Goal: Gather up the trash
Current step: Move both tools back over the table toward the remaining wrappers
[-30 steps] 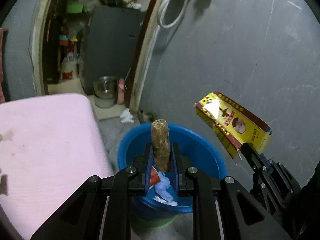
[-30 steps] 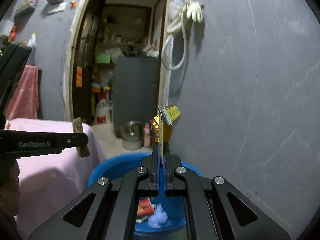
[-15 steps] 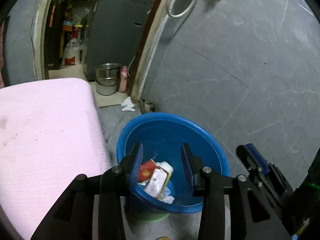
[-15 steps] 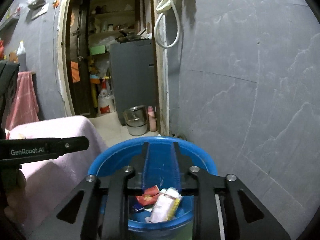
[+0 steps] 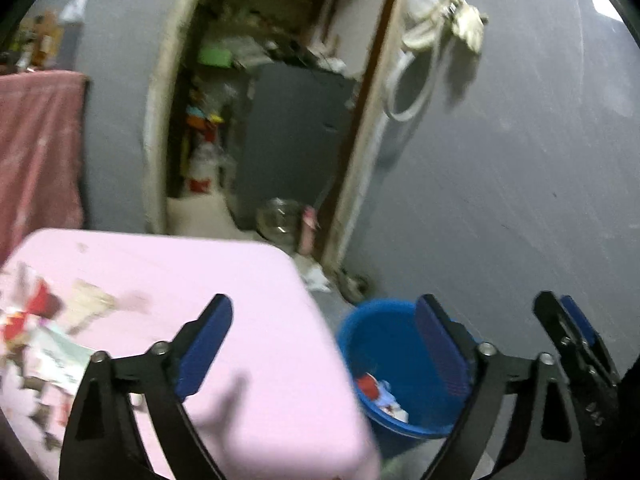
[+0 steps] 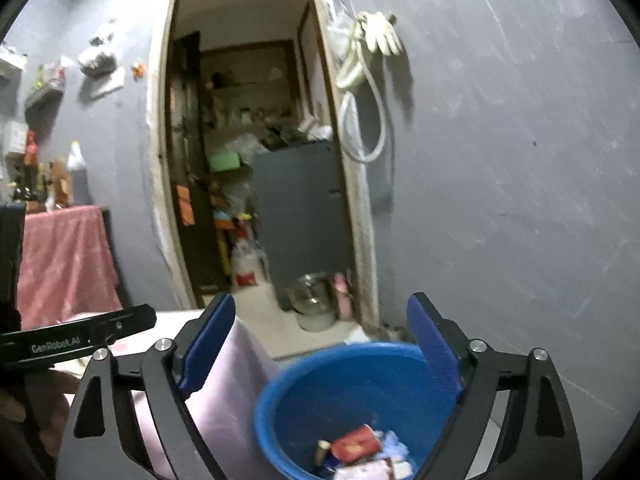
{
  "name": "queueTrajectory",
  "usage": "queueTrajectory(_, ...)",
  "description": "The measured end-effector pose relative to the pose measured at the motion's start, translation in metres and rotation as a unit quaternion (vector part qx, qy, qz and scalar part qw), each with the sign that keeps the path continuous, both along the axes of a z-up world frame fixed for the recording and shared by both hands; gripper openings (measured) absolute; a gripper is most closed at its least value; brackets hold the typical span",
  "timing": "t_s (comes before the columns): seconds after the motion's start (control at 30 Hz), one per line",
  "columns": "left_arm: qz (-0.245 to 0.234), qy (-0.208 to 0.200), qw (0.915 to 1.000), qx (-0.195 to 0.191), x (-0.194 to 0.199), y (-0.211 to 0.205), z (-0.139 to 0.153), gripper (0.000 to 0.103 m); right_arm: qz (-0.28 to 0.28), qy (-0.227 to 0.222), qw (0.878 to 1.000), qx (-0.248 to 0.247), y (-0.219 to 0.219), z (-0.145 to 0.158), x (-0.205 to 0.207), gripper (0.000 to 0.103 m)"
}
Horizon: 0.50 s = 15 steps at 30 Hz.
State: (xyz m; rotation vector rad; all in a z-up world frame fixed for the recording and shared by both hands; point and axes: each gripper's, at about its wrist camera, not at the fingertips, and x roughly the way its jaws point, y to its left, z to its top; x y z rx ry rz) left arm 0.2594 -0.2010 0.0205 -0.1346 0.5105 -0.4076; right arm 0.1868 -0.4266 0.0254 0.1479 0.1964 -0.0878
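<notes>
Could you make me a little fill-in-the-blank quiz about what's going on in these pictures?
1. The trash lies inside a ____ tub.
2. The left gripper and the right gripper both have their jaws ____.
3. More scraps wait on the ____ cloth.
4. Beside the doorway a pale ____ hangs on the wall.

Missing words: blue; open; pink; glove

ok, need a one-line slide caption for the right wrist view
Right gripper with jaws open and empty over the blue bucket holding trash, pink cloth alongside.
</notes>
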Motion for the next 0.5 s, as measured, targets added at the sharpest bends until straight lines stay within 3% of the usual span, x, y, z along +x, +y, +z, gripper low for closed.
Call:
queueTrajectory(0.07, 0.019, -0.013, 0.9997, 0.004, -0.004, 0.017, 0.007, 0.094, 0.007, -0.016, 1.000, 0.002, 0.010, 0.007, -0.002, 0.103)
queueTrajectory(0.5, 0.114, -0.040, 0.9925, 0.021, -0.026, 0.117, 0.018, 0.096, 0.062, -0.065, 0.995, 0.048, 0.061, 0.032, 0.000, 0.103)
